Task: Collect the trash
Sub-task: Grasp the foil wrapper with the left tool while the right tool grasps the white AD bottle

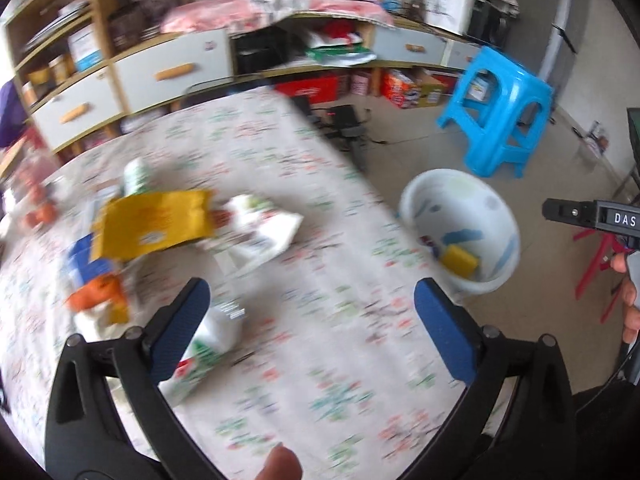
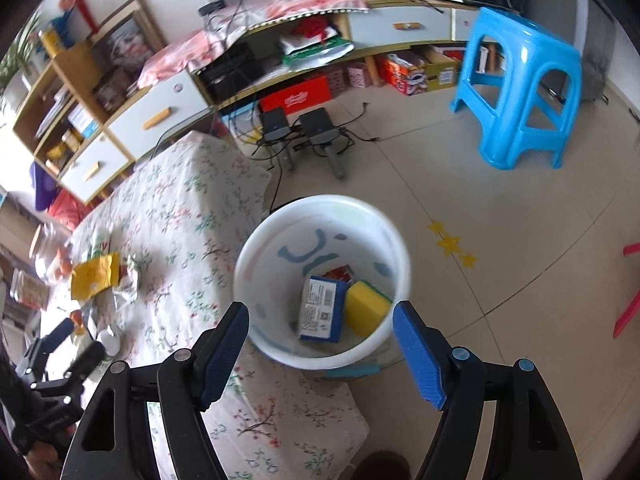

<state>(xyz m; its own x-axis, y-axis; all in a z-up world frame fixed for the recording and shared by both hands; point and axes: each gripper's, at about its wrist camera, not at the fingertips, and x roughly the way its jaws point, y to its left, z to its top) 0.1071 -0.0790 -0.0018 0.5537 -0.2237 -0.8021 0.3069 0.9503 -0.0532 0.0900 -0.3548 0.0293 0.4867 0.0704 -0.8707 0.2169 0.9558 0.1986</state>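
Mostly floral tablecloth [image 1: 304,208], tiled floor [image 2: 500,208], blue stool [image 2: 520,84].

A lived-in room of a home. Along the far wall runs a long low wooden cabinet with pale grey drawers [image 2: 160,116], its open shelves stuffed with boxes, bags and books, a pink cloth [image 2: 312,2] draped on top. On the tiled floor [image 2: 500,240] stand a bright blue plastic stool [image 2: 520,80] and a white plastic bucket [image 2: 256,248], just beside a bench under a floral cloth [image 2: 180,220].
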